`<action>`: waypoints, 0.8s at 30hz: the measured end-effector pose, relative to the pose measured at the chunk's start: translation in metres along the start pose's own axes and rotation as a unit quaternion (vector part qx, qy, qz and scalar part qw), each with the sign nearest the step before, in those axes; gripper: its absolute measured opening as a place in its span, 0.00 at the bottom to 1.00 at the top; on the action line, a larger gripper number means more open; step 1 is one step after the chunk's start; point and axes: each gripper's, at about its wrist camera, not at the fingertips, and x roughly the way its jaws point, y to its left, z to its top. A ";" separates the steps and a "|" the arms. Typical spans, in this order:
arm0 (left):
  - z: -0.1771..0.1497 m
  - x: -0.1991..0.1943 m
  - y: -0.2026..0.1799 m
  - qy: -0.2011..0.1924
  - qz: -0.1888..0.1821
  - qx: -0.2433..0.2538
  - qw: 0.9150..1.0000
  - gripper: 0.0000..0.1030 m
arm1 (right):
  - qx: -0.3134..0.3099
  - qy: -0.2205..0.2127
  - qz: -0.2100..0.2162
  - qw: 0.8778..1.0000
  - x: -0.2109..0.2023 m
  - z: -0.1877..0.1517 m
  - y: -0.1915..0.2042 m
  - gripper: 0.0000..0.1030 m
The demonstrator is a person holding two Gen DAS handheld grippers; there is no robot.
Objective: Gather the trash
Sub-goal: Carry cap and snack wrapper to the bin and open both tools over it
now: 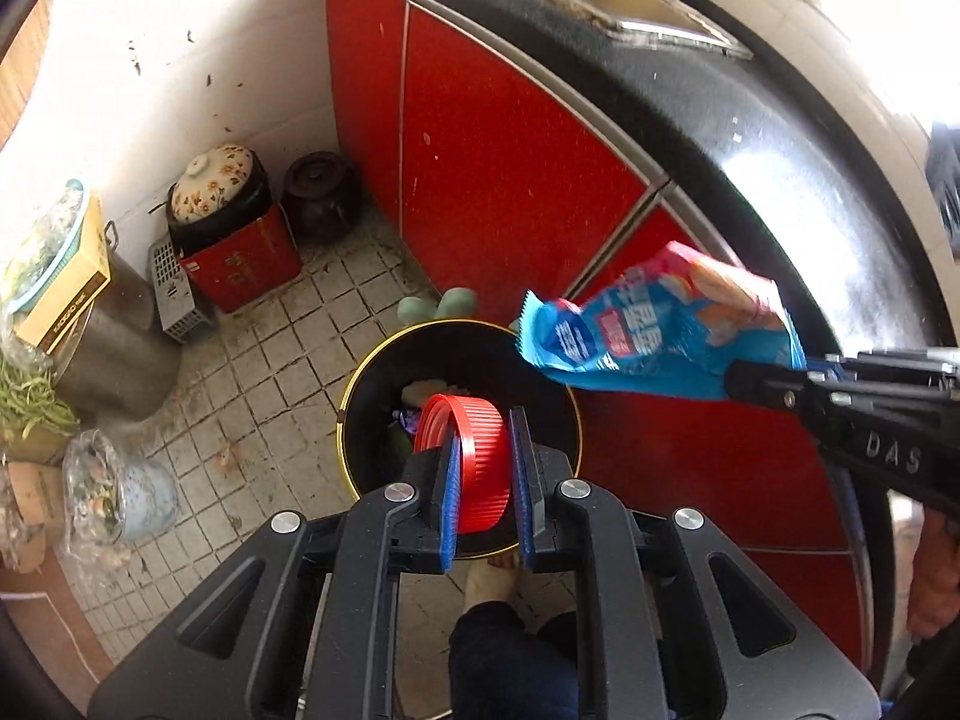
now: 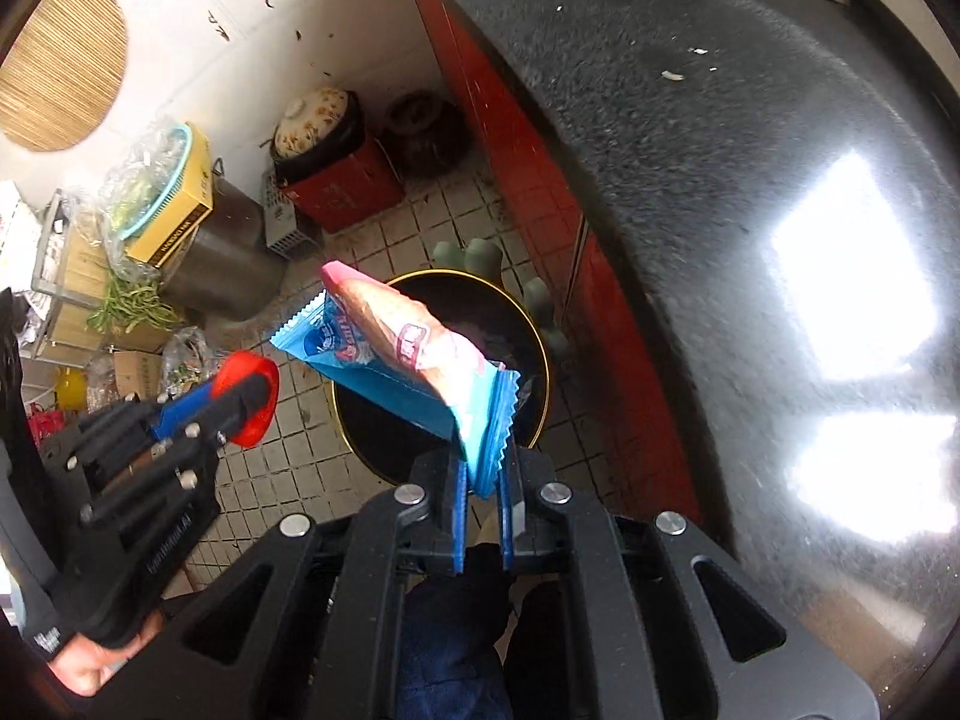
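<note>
Left hand-held gripper (image 1: 483,468) clamped on red lid (image 1: 465,462), right hand-held gripper (image 2: 483,468) clamped on blue wrapper (image 2: 408,360), both above black bin (image 1: 360,396), centre frame.

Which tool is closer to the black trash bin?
Left, it seems. The left tool holds the red lid over the black trash bin; the right tool holds the wrapper above its rim.

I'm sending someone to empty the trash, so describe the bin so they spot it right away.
Find the red cabinet doors under the dark countertop. On the tiled floor right in front of them stands the trash bin. It is round, black inside with a thin yellow rim, unlike the steel pot and lidded jars by the wall.
</note>
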 end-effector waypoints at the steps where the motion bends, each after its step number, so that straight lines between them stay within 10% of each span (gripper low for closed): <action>1: 0.000 0.004 0.001 0.002 -0.004 0.001 1.000 0.14 | 0.000 0.001 -0.002 1.000 0.003 0.004 0.003 0.08; 7: 0.002 0.019 0.010 0.019 -0.021 -0.006 1.000 0.18 | 0.000 0.021 -0.002 1.000 0.009 0.009 0.001 0.14; 10: 0.001 0.023 0.012 0.021 -0.015 -0.005 1.000 0.59 | -0.002 0.011 -0.004 1.000 0.008 0.010 0.002 0.64; 24: 0.012 -0.024 -0.021 -0.013 -0.004 0.025 1.000 0.89 | 0.013 -0.068 0.005 0.998 -0.073 -0.014 -0.031 0.78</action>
